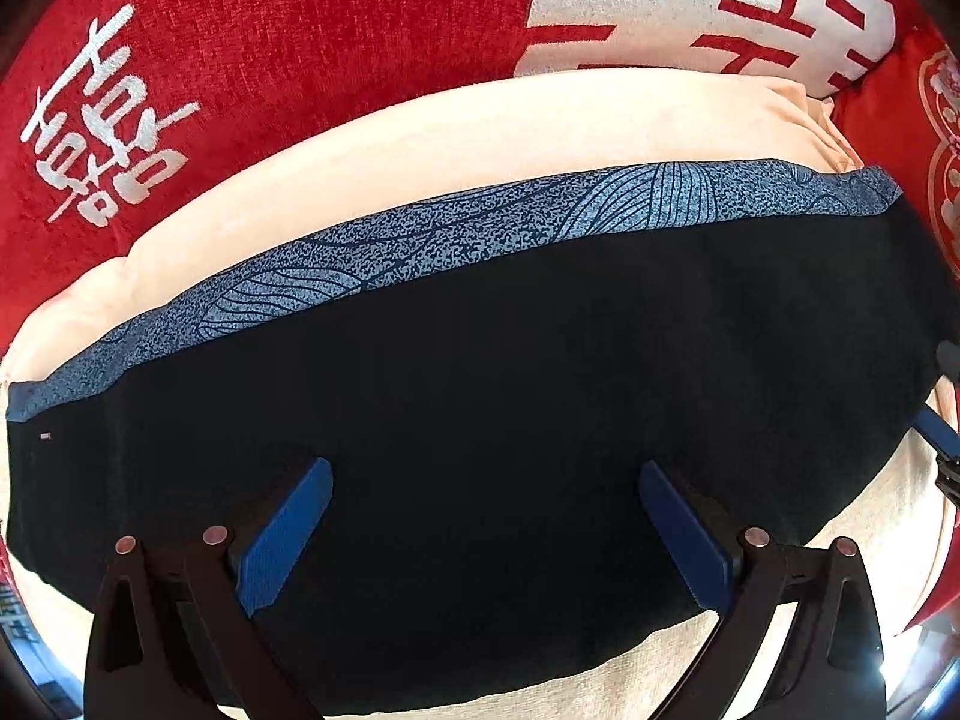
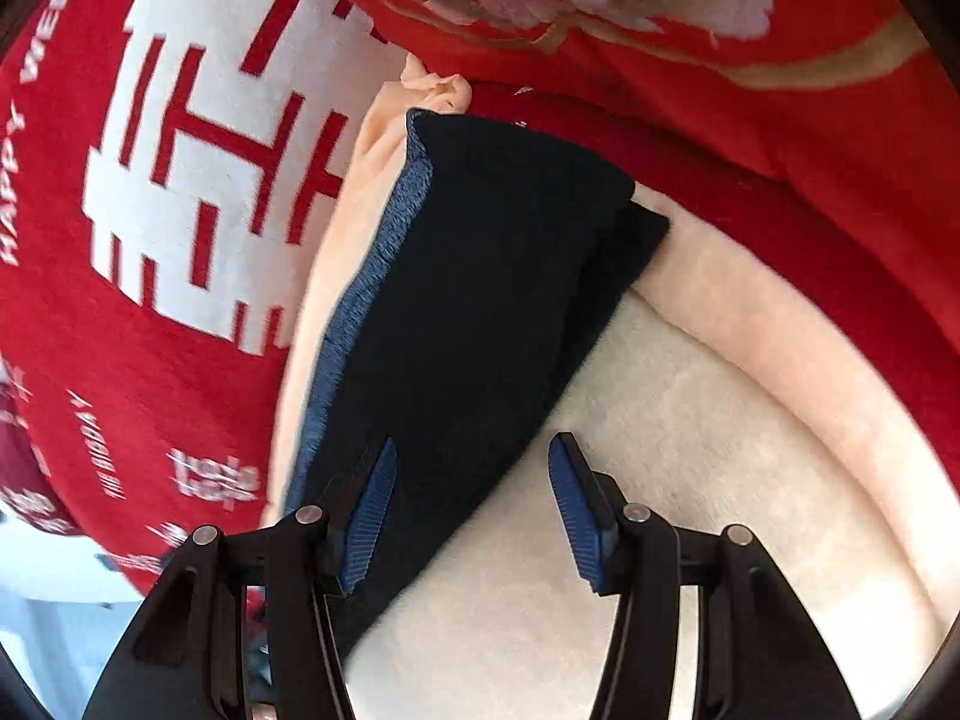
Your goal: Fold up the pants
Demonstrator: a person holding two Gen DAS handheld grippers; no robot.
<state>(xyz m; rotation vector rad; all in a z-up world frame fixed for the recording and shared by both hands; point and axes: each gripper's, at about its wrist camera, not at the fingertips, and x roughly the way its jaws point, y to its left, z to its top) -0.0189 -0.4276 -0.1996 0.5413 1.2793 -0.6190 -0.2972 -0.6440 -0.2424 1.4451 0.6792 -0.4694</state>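
Note:
The pants (image 1: 510, 396) are black with a blue patterned waistband (image 1: 480, 228), folded into a flat block on a cream cushion (image 1: 420, 144). My left gripper (image 1: 485, 480) is open just above the black cloth, its blue pads (image 1: 288, 534) wide apart and holding nothing. In the right wrist view the folded pants (image 2: 480, 300) lie to the left and ahead. My right gripper (image 2: 474, 450) is open over the pants' near edge, the left pad (image 2: 372, 510) over the cloth, the right pad over the cushion (image 2: 690, 450).
Red pillows with white characters (image 1: 240, 60) stand behind the cushion. A red floral blanket (image 2: 660, 30) lies at the far right. The cushion has a raised peach rim (image 2: 780, 324). The other gripper's tip shows at the left view's right edge (image 1: 945, 450).

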